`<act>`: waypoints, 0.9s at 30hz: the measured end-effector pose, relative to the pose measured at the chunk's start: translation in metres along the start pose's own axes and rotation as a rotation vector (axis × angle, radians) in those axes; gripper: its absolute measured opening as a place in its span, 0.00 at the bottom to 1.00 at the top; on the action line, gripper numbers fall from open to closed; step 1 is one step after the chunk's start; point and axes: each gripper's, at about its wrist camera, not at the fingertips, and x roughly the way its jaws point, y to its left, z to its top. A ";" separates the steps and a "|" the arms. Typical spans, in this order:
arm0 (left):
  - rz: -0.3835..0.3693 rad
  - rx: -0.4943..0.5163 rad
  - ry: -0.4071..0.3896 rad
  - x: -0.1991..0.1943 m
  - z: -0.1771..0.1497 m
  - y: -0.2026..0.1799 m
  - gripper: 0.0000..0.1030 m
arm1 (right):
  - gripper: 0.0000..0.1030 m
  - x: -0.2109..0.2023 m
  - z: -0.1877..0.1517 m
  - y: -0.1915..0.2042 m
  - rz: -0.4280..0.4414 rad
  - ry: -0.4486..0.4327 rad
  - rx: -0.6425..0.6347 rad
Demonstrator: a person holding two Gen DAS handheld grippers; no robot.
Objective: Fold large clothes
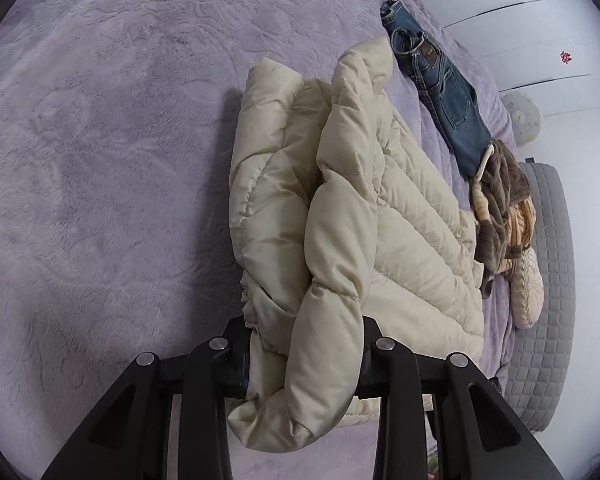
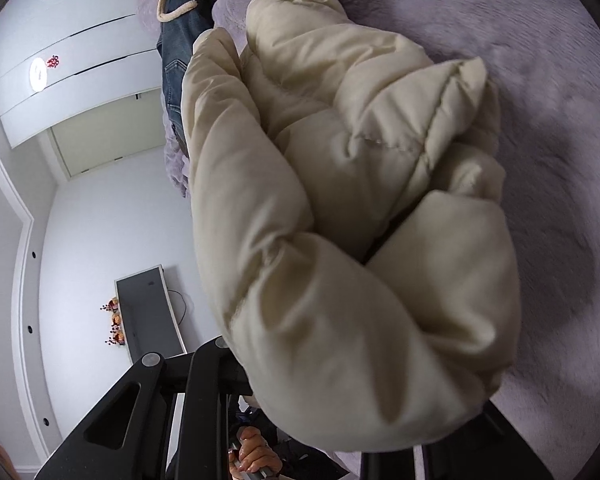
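While the left gripper (image 1: 304, 364) has its fingers clamped on a bunched fold of the cream puffer jacket (image 1: 340, 216), the right gripper's (image 2: 324, 420) fingers are buried under padding, so I cannot tell their state. Lying on the purple bed (image 1: 100, 160) with jeans (image 1: 440, 84) at two o'clock, the slippery bulk could spring open if either hold loosens.

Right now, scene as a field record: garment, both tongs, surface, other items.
garment: cream puffer jacket, bunched, partly folded
left tongs: shut on jacket edge
right tongs: tips hidden under jacket, grip unclear
surface: purple blanket
others: jeans and brown garment beyond jacket
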 end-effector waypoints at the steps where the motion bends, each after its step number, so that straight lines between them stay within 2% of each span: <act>1: 0.020 0.009 0.004 0.001 -0.003 0.001 0.34 | 0.26 0.002 0.001 -0.001 -0.010 -0.002 0.004; 4: 0.073 0.025 0.015 0.001 -0.009 0.005 0.36 | 0.31 0.013 0.011 0.008 -0.046 -0.002 0.019; 5: 0.095 0.027 0.016 0.000 -0.009 0.004 0.44 | 0.32 0.014 0.010 0.011 -0.065 0.000 0.019; 8: 0.146 0.048 0.009 -0.004 -0.008 -0.005 0.48 | 0.38 0.017 0.012 0.027 -0.125 0.012 -0.001; 9: 0.155 0.054 0.014 -0.007 -0.007 -0.007 0.50 | 0.44 0.019 0.014 0.034 -0.154 0.023 -0.016; 11: 0.190 0.079 0.004 -0.014 -0.008 -0.009 0.67 | 0.55 0.020 0.016 0.048 -0.215 0.050 -0.056; 12: 0.208 0.100 -0.014 -0.019 -0.008 -0.014 0.69 | 0.60 0.020 0.016 0.054 -0.243 0.061 -0.079; 15: 0.241 0.154 -0.021 -0.030 -0.008 -0.020 0.69 | 0.61 0.020 0.016 0.070 -0.298 0.089 -0.129; 16: 0.254 0.163 -0.017 -0.032 -0.008 -0.021 0.73 | 0.61 0.022 0.016 0.075 -0.312 0.097 -0.140; 17: 0.268 0.173 -0.019 -0.034 -0.008 -0.022 0.87 | 0.62 0.022 0.015 0.078 -0.325 0.105 -0.151; 18: 0.279 0.184 -0.036 -0.036 -0.006 -0.024 0.92 | 0.63 0.021 0.013 0.080 -0.337 0.112 -0.163; 20: 0.300 0.214 -0.068 -0.041 -0.006 -0.030 0.94 | 0.63 0.023 0.004 0.084 -0.361 0.128 -0.195; 24: 0.315 0.238 -0.063 -0.037 0.000 -0.037 1.00 | 0.63 0.025 -0.021 0.091 -0.411 0.160 -0.279; 26: 0.318 0.250 -0.055 -0.035 0.002 -0.038 1.00 | 0.68 0.034 -0.031 0.102 -0.434 0.173 -0.332; 27: 0.318 0.254 -0.048 -0.033 0.004 -0.039 1.00 | 0.76 0.037 -0.038 0.108 -0.443 0.177 -0.365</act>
